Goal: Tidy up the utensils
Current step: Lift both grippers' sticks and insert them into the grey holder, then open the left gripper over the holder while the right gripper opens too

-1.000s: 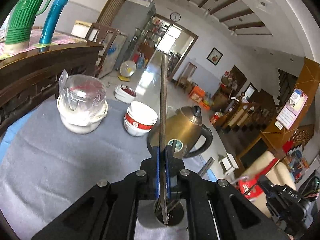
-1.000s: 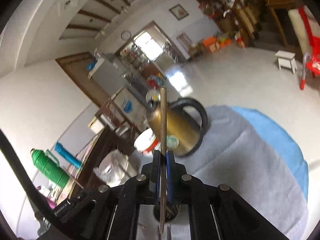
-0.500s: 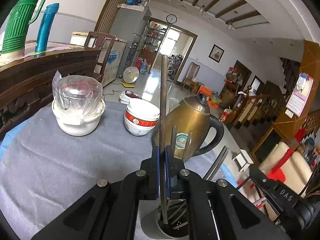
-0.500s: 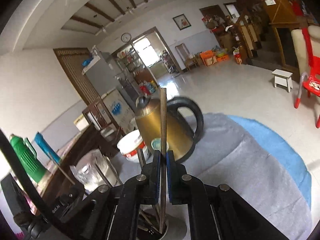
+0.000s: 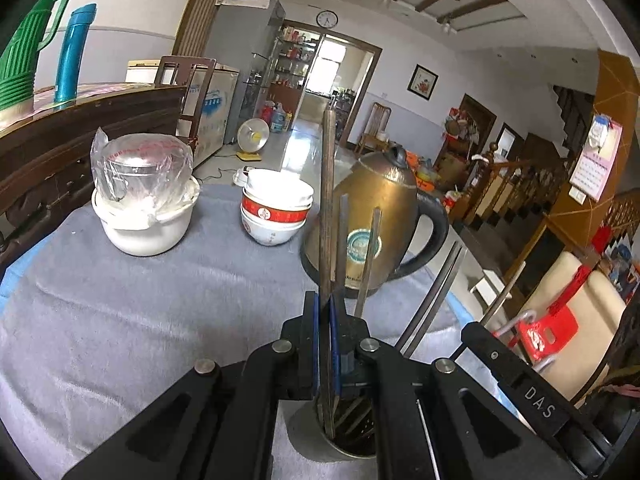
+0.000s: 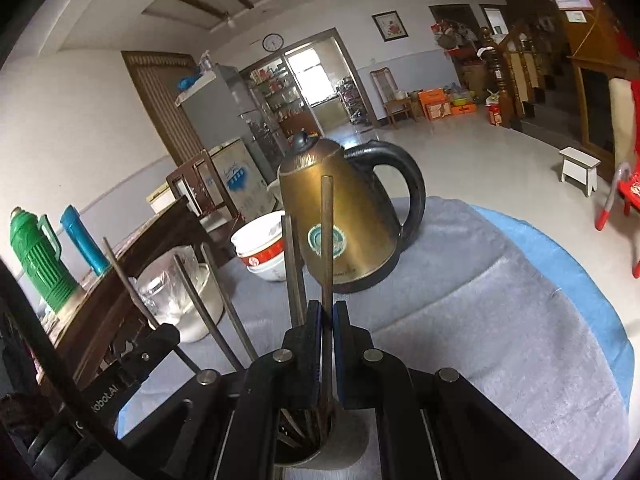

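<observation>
Lowering two chopsticks into the metal holder [image 5: 316, 436], left gripper [image 5: 325, 344] and right gripper [image 6: 327, 340] each clamp one; next, release both cleanly inside.

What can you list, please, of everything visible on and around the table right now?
kettle: one, brass with black handle, far side of the table
bowls: a stack, white with red band, left of kettle
white pot: one, a plastic-wrapped container on it, far left
metal holder: one, silver, under the grippers, holds several chopsticks
table cloth: one, grey over blue
flasks: two, green and blue, on the sideboard
left gripper: black, shut on a chopstick
right gripper: black, shut on another chopstick
</observation>
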The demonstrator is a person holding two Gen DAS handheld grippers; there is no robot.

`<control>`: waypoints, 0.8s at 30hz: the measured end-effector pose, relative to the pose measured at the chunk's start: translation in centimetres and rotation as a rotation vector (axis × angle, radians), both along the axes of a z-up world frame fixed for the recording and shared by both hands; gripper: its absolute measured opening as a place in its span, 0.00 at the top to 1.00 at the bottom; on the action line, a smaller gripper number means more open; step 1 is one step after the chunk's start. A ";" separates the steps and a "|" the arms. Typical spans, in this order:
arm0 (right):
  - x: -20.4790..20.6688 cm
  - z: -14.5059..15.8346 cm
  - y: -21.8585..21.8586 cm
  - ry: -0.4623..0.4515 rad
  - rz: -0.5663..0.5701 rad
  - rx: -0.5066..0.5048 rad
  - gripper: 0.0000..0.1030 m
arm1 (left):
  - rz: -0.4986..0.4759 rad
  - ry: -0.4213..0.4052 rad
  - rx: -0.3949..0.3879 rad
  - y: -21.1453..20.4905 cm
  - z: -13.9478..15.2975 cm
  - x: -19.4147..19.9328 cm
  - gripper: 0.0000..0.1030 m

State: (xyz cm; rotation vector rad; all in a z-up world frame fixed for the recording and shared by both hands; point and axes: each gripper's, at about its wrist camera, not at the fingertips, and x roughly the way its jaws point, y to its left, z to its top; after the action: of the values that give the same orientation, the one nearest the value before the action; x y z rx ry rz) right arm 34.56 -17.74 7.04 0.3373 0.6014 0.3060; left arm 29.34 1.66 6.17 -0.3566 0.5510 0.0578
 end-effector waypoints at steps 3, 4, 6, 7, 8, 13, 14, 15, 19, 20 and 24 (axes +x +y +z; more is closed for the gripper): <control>-0.2 -0.1 0.0 -0.001 0.003 -0.004 0.94 | -0.010 0.019 0.009 -0.3 -0.5 0.0 0.94; -0.2 0.0 0.1 -0.002 0.005 -0.008 0.94 | -0.012 0.021 0.012 -0.3 -0.6 0.0 0.94; -0.4 0.1 0.2 -0.007 0.010 -0.015 0.94 | -0.017 0.029 0.016 -0.5 -0.7 -0.1 0.94; -0.5 0.1 0.3 -0.011 0.011 -0.020 0.94 | -0.017 0.031 0.018 -0.6 -0.8 -0.2 0.94; -0.6 0.2 0.4 -0.015 0.014 -0.024 0.94 | -0.017 0.031 0.020 -0.6 -0.8 -0.3 0.94; -1.3 0.5 1.4 -0.048 0.031 -0.072 0.94 | -0.023 0.036 0.024 -0.7 -0.9 -0.4 0.94; -1.4 0.6 1.5 -0.051 0.034 -0.075 0.94 | -0.025 0.037 0.024 -0.7 -0.9 -0.4 0.94; -1.5 0.7 1.6 -0.053 0.033 -0.079 0.94 | -0.028 0.039 0.025 -0.7 -0.9 -0.4 0.94; -1.5 0.5 1.2 -0.054 0.021 -0.092 0.94 | -0.033 0.037 0.022 -0.6 -1.0 -0.8 0.94; -1.3 0.3 0.7 -0.042 0.002 -0.078 0.94 | -0.042 0.032 0.021 -0.6 -1.0 -0.9 0.94; -1.4 0.3 0.7 -0.036 0.011 -0.075 0.94 | -0.044 0.031 0.031 -1.0 -0.9 -1.2 0.94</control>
State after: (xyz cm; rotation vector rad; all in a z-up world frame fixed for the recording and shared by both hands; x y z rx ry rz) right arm 33.19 -17.04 7.36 0.2562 0.5776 0.2988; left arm 28.15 0.68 5.25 -0.3133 0.5875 0.0295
